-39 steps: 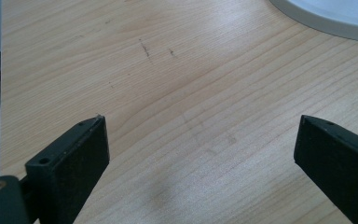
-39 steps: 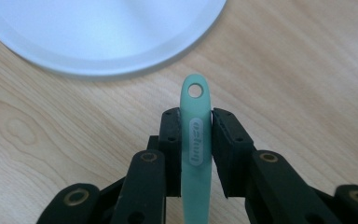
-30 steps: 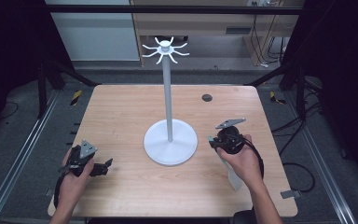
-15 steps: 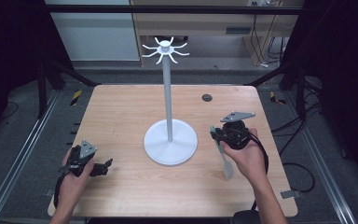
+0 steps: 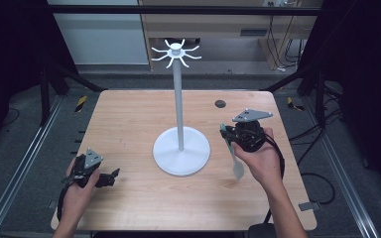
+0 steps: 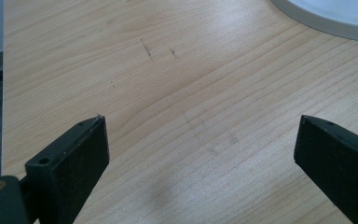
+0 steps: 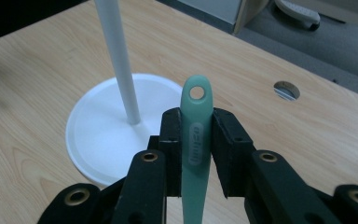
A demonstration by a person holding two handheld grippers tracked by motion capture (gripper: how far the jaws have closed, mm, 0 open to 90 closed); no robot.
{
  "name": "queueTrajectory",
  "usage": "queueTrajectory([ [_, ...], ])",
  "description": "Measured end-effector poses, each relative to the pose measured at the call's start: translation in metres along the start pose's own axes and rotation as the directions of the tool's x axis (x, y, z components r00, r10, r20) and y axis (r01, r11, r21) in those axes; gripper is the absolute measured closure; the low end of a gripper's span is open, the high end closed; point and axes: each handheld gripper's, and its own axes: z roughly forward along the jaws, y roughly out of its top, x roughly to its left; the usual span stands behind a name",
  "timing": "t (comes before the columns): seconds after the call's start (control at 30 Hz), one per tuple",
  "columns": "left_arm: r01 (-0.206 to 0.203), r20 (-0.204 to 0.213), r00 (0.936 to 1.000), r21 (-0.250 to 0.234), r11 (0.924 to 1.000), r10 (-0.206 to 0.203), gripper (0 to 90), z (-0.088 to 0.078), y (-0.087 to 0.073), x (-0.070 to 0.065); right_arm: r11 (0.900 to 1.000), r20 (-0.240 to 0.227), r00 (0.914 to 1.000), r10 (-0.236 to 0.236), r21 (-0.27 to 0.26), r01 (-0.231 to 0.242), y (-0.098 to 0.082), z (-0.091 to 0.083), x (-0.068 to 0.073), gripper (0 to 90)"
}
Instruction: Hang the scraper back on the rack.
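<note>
Progress looks to us like roughly the halfway mark: we judge the work to be hanging a utensil on the hooked stand, and the pick-up is done while the hanging is not. Nearest us, at about seven o'clock on the table (image 5: 129, 114), our left gripper (image 5: 110, 177) rests low with its jaws spread wide and nothing between them; in the left gripper view the two black fingers (image 6: 70, 163) frame bare wood, with the rim of the base (image 6: 335, 21) at one o'clock. At about four o'clock our right gripper (image 5: 226, 135) is clamped on the handle of a pale green spatula (image 5: 232, 153), whose blade hangs down toward us clear of the table, as far as we can tell. In the right gripper view the spatula (image 7: 196, 140) sits pinched between the pads, its hanging hole poking out past the jaw tips toward twelve o'clock. Farther on, at the table's centre, stands the white stand (image 5: 178, 99), its round base just beside the held spatula at nine o'clock from it. Farthest and highest, the hooks (image 5: 176, 53) at the pole's top are all bare. What is left, we reckon, is to lift the spatula to that crown, thread the hole over one hook, and let go.
</note>
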Motion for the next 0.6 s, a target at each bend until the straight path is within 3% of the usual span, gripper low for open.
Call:
queueTrajectory([
  [0.37, 0.005, -0.002, 1.0000, -0.003, 1.0000, -0.005, 2.7, 0.000, 0.000, 0.001, 0.997, 0.020, 0.9998, -0.002, -0.083, 0.004, 0.016, -0.005, 0.009, 74.7],
  [0.6, 0.000, -0.001, 1.0000, 0.000, 1.0000, 0.000, 2.7, 0.000, 0.000, 0.000, 0.994, 0.021, 0.9997, -0.011, -0.106, 0.013, 0.025, -0.008, 0.012, 74.7],
])
